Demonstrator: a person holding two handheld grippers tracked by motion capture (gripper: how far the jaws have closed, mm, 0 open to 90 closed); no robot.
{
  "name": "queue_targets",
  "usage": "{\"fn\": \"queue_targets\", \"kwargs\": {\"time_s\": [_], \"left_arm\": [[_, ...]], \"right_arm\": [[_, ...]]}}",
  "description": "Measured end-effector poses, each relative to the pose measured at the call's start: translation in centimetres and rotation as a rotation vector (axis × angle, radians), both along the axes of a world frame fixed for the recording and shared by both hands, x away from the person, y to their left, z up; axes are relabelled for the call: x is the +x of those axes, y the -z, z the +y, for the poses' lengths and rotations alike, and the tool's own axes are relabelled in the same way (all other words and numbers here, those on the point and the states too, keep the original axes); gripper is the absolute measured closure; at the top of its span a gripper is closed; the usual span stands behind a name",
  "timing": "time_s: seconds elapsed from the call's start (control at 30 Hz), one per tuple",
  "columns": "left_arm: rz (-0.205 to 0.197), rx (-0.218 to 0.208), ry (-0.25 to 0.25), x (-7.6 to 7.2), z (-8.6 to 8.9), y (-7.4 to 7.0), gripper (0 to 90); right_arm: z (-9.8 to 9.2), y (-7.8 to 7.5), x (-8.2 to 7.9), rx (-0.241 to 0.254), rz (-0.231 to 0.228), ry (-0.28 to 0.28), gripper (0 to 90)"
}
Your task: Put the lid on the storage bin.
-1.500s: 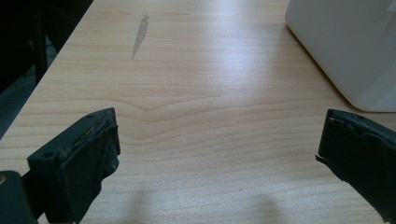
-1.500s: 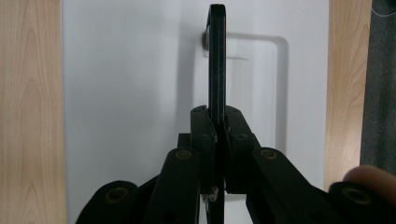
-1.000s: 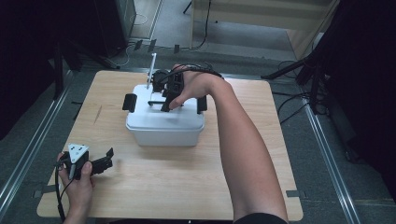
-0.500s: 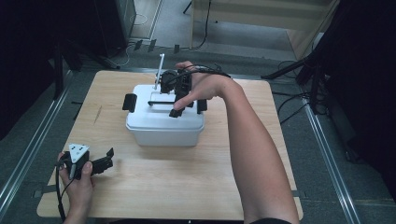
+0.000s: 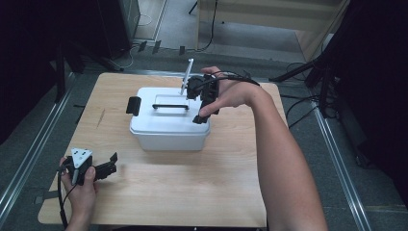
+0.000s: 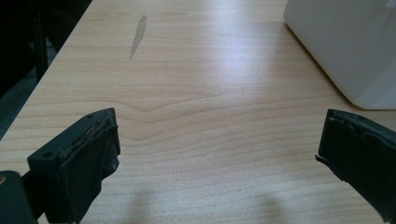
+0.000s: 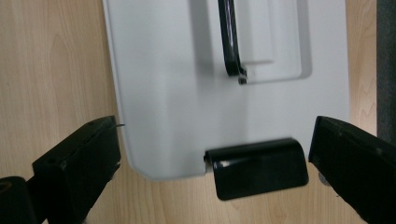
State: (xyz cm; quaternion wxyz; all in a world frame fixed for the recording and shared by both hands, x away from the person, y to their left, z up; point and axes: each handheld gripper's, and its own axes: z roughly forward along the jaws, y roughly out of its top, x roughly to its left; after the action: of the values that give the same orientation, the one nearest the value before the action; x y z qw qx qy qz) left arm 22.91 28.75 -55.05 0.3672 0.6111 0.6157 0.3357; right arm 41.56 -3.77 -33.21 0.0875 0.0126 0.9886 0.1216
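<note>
High view: the white storage box (image 5: 169, 122) sits mid-counter, a little toward the far side, with black latches on its left (image 5: 133, 105) and right ends and a slim black handle (image 5: 170, 106) lying flat in a recess of the lid. The right gripper (image 5: 200, 117) hangs over the box's right end, placed, I judge, to work the latch there. The left gripper (image 5: 109, 165) rests at the near left corner of the wooden counter (image 5: 192, 187), well apart from the box, likely parked so it stays out of the way.

Left gripper view: its jaws stand released with bare wood between them; a rounded corner of the box (image 6: 348, 44) shows at the upper right.

Right gripper view: looking straight down on the lid, the jaws have just been opening and stand wide apart. The glossy right latch (image 7: 258, 167) lies between them, untouched and angled outward past the lid's edge, so it looks unclipped. The lid is smooth, matte white, with rounded corners.
</note>
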Motion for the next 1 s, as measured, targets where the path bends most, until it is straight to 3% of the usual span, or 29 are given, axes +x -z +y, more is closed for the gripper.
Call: {"fn": "queue_targets", "kwargs": {"time_s": [0.57, 1.0], "left_arm": [[-0.01, 0.003, -0.005, -0.1, -0.1, 0.0, 0.0], [-0.019, 0.0, -0.008, -0.1, 0.0, 0.0, 0.0]], "right_arm": [[-6.5, 0.6, -0.5, 0.032, 0.009, 0.09, 1.8], [-10.5, 2.8, -1.1, 0.022, 0.032, 0.153, 1.8]]}}
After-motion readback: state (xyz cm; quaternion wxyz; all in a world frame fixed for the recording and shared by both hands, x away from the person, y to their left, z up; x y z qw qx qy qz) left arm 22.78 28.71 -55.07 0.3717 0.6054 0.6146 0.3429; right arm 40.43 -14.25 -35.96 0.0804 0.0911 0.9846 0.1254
